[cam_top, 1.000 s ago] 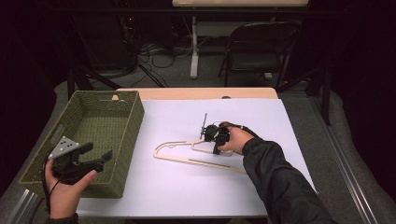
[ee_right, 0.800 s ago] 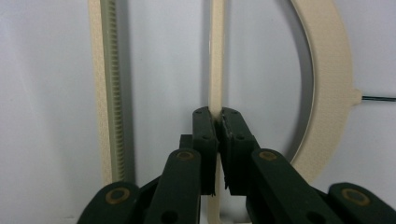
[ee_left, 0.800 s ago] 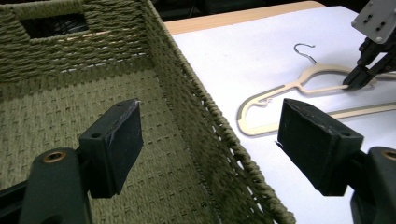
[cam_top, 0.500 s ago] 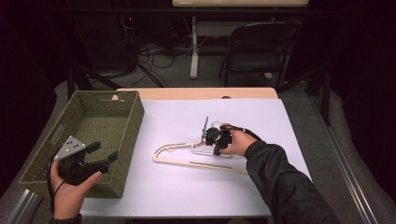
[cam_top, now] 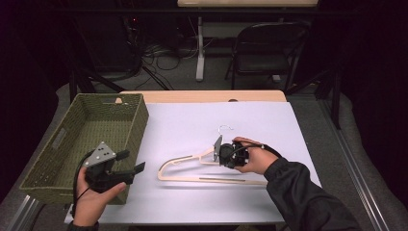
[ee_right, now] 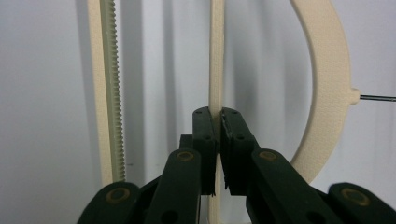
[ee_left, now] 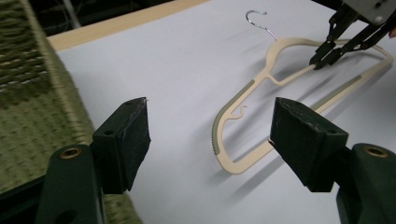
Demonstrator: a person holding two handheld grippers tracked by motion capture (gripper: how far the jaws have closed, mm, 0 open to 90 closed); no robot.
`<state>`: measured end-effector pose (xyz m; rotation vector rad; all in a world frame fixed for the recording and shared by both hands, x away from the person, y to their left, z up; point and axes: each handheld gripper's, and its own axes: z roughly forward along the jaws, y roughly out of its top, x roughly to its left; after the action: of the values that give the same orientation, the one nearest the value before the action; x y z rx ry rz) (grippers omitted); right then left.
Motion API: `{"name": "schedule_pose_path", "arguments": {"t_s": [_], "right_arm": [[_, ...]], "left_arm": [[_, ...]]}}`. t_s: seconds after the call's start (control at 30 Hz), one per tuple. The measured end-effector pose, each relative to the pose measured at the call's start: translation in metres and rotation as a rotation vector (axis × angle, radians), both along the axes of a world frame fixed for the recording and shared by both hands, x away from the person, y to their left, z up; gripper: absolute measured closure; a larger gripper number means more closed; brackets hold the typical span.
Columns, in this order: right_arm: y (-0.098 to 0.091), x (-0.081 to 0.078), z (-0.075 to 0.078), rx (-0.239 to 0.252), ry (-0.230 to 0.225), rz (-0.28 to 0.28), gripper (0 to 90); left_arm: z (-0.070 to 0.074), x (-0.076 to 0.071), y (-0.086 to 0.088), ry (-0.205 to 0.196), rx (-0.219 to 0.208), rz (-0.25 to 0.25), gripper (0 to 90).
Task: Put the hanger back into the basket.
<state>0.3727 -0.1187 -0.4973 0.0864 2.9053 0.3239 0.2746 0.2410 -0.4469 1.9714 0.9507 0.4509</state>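
A cream hanger (cam_top: 207, 179) with a metal hook lies on the white table top, right of centre. My right gripper (cam_top: 220, 155) is shut on its thin inner bar (ee_right: 216, 56), just below the neck. In the left gripper view the hanger (ee_left: 232, 102) lies ahead, with the right gripper (ee_left: 319, 60) pinching it at the far end. My left gripper (cam_top: 135, 160) is at the front left beside the basket's near corner. It is open, its jaws have just been closing a little, and nothing is between them (ee_left: 210, 135).
A green woven basket (cam_top: 139, 125) stands along the table's left side, close to my left gripper. The white sheet (cam_top: 192, 125) covers most of the wooden table. A folding chair (cam_top: 267, 43) and cables stand beyond the far edge.
My left hand has moved right, from the basket's front edge toward the hanger. The right hand has shifted the hanger slightly right and nearer, still gripping it.
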Motion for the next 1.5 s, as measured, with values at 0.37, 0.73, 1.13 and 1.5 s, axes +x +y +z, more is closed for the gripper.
{"name": "schedule_pose_path", "arguments": {"t_s": [0.37, 0.73, 1.13, 1.5], "right_arm": [[-0.001, -0.033, 0.008, 0.008, -0.091, 0.062, 85.2], [0.004, -0.048, 0.006, -0.009, -0.141, 0.102, 85.2], [0.010, -0.054, 0.003, -0.016, -0.176, 0.143, 85.2], [0.013, -0.055, 0.002, -0.027, -0.180, 0.157, 85.2]], "left_arm": [[-0.013, 0.010, -0.040, 0.053, 0.013, -0.121, 33.1], [-0.023, 0.040, -0.083, 0.110, 0.053, -0.235, 42.0], [-0.038, 0.056, -0.113, 0.217, 0.078, -0.342, 41.9], [-0.055, 0.062, -0.136, 0.274, 0.153, -0.423, 42.0]]}}
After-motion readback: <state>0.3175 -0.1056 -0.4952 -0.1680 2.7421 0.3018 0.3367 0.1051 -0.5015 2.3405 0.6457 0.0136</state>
